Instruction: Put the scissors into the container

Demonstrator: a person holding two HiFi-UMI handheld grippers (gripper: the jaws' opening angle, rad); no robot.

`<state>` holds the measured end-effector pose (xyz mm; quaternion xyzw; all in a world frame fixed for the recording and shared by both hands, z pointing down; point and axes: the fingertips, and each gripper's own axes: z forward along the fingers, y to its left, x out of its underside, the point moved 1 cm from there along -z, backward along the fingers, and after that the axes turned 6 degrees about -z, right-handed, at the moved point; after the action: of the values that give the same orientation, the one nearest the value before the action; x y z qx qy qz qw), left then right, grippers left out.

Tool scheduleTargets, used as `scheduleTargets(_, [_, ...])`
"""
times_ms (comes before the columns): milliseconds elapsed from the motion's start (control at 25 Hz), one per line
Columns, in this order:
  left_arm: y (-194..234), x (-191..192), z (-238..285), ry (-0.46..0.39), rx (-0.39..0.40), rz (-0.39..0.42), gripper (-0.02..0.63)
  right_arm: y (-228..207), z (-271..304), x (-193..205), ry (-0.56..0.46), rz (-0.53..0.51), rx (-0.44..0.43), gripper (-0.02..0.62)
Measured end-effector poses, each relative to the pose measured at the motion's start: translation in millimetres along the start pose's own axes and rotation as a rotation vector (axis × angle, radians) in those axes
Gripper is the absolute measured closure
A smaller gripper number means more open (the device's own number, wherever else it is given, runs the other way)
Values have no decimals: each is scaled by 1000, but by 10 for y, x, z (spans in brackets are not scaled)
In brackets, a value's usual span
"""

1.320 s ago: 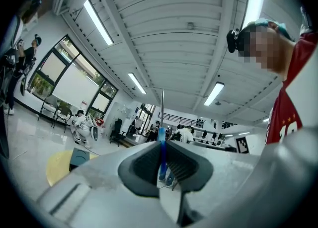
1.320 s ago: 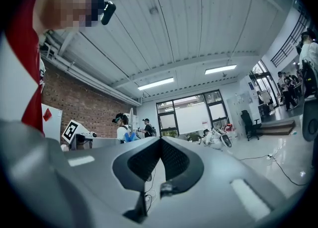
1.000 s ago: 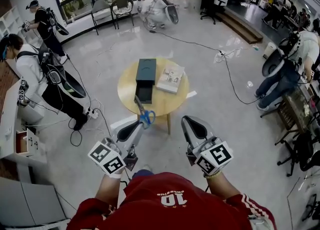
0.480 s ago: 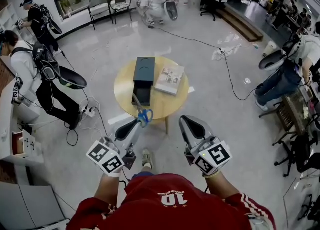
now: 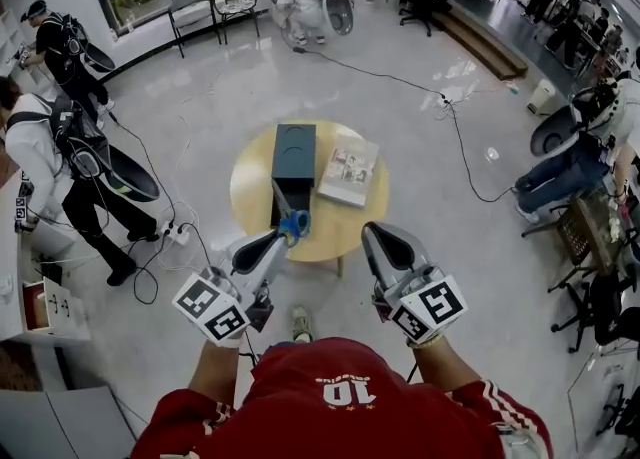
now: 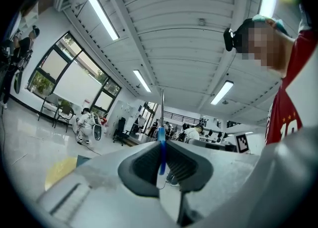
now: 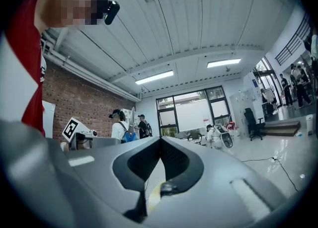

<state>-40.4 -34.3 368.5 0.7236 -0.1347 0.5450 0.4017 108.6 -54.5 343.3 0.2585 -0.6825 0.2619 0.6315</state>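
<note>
My left gripper (image 5: pixel 284 237) is shut on the blue-handled scissors (image 5: pixel 290 215), whose blades point away toward the table. In the left gripper view the blue handle (image 6: pixel 160 148) is pinched between the jaws and the blade rises above them. The dark container (image 5: pixel 293 159), a long box with its near end open, lies on the round wooden table (image 5: pixel 256 197); the scissor tips overlap its near end in the head view. My right gripper (image 5: pixel 383 244) is shut and holds nothing, level with the left one, near the table's front edge.
A magazine (image 5: pixel 350 171) lies on the table right of the container. People stand at the left (image 5: pixel 60 157) and right (image 5: pixel 590 147). Cables run over the floor (image 5: pixel 440 107). My foot (image 5: pixel 301 323) shows below the grippers.
I have stepped closer to the table. The left gripper with the scissors has come over the table's front edge, toward the container's open end. The right gripper keeps level with it.
</note>
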Motion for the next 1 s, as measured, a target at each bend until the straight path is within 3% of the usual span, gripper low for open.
scheduleTargets(480, [857, -484, 227, 26, 44, -12, 575, -174, 927, -150, -20, -39, 44, 606])
scheduleTargets(1000, [1300, -497, 310, 59, 103, -104, 575, -166, 1354, -98, 4, -72, 68, 606])
